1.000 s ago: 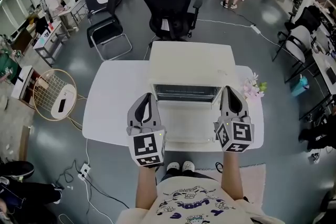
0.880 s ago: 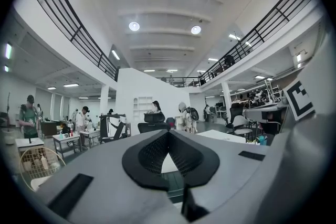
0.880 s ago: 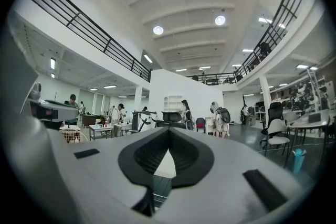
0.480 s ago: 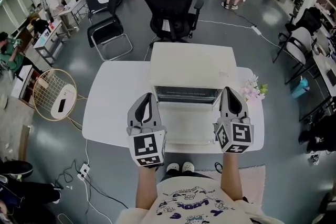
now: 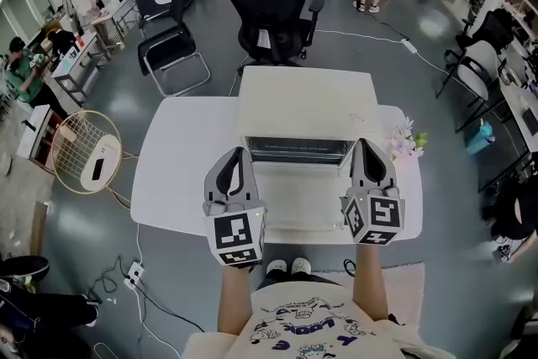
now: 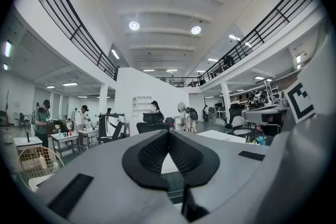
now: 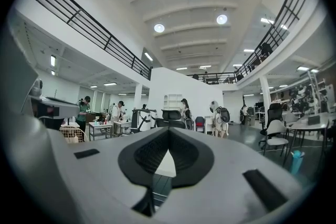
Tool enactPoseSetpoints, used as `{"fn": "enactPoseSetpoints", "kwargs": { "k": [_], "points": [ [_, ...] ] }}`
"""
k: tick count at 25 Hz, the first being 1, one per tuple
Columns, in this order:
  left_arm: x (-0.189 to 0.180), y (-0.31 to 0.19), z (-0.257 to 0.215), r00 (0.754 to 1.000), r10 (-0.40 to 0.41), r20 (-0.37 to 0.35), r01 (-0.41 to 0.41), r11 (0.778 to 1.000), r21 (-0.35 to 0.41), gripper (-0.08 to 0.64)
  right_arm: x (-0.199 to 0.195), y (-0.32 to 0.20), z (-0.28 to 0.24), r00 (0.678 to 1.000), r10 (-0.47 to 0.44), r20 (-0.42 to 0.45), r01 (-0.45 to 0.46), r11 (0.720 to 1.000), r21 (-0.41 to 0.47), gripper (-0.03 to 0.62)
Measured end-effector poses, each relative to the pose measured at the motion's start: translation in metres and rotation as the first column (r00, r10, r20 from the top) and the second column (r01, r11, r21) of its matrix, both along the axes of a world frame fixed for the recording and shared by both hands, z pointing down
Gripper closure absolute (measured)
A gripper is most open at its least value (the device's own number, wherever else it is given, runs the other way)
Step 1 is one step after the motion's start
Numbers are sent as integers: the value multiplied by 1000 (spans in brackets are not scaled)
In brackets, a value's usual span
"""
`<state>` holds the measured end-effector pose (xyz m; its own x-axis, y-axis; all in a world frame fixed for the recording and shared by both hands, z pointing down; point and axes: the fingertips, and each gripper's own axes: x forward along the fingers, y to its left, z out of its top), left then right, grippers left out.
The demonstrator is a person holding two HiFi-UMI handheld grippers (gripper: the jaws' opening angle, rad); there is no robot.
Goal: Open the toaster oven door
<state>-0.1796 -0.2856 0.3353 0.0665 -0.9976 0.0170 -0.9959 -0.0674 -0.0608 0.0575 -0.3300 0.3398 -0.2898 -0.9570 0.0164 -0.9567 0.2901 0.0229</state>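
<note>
A white toaster oven [image 5: 307, 101] stands in the middle of a white table [image 5: 181, 172]. Its door [image 5: 298, 196] lies folded down towards me, about level, and the wire rack [image 5: 298, 150] shows in the opening. My left gripper [image 5: 236, 155] hovers at the door's left edge, shut with nothing in it. At the door's right edge my right gripper [image 5: 370, 145] is shut and empty too. In the left gripper view the left gripper's [image 6: 168, 134] dark pads meet at a point. The right gripper [image 7: 169, 131] in the right gripper view looks the same, aimed across the room.
Pink flowers [image 5: 405, 140] sit on the table right of the oven. A black office chair [image 5: 273, 13] stands behind the table, another chair [image 5: 172, 46] to its left. A round wire fan [image 5: 87, 152] and cables [image 5: 134, 271] lie on the floor at left. People stand far back.
</note>
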Motion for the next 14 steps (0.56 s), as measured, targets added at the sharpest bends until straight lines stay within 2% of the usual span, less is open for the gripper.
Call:
{"fn": "enactPoseSetpoints", "kwargs": {
  "k": [14],
  "points": [
    [2, -3, 3, 1000, 2, 4, -1, 1000, -5, 557, 10, -2, 3, 1000, 13, -7, -13, 1000, -1, 597]
  ]
}}
